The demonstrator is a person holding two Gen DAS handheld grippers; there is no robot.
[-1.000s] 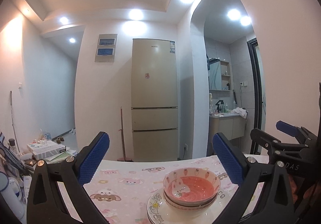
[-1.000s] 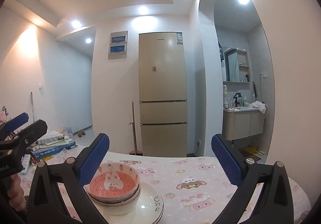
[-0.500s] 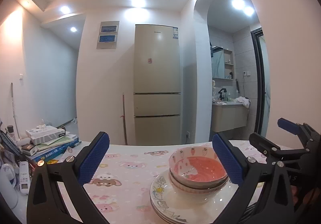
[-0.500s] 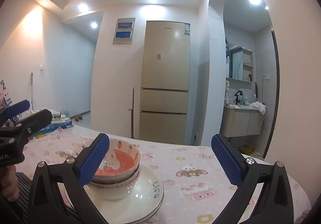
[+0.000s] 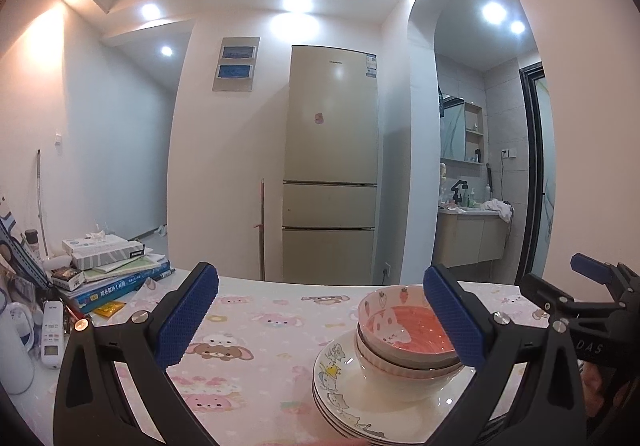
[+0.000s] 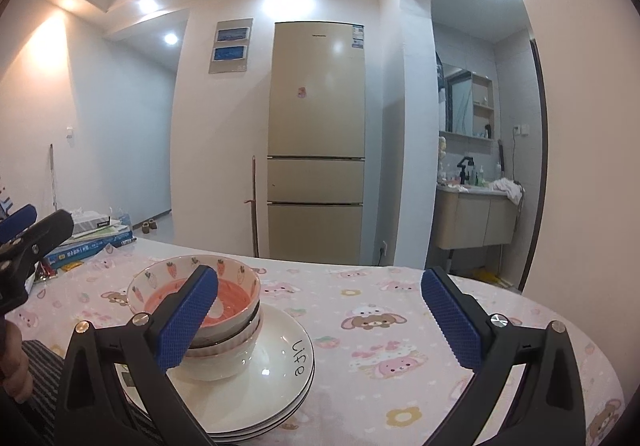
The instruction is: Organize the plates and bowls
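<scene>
- Pink cartoon-print tablecloth (image 5: pixel 256 330) over a rounded table, bears and rabbits all over.
- Stack of white plates (image 6: pixel 280 374) on the cloth, "Life" written on the top rim; seen in the left view too, cartoon drawings along the edge (image 5: pixel 340 386).
- Nested bowls (image 6: pixel 196 298) sitting on the plates: top one pink inside with carrot and strawberry print, ribbed white one beneath, also visible at (image 5: pixel 404 330).
- Left gripper (image 5: pixel 320 314) spread wide, blue pads pinching nothing, hovering just beside the stack; right pad overlapping the bowl rim in view, contact unclear.
- Right gripper (image 6: pixel 320 314) likewise spread wide and empty; left pad in front of the bowls, touching or not cannot be told.
- Each tool visible at the edge of the other's view.
- Pile of books (image 5: pixel 116 278) and boxes at the table's far left, remote control (image 5: pixel 51 334) near it.
- Beige fridge (image 5: pixel 332 174) against the back wall, broom handle beside it.
- Arched opening on the right to a washroom with vanity (image 6: pixel 476 222).
</scene>
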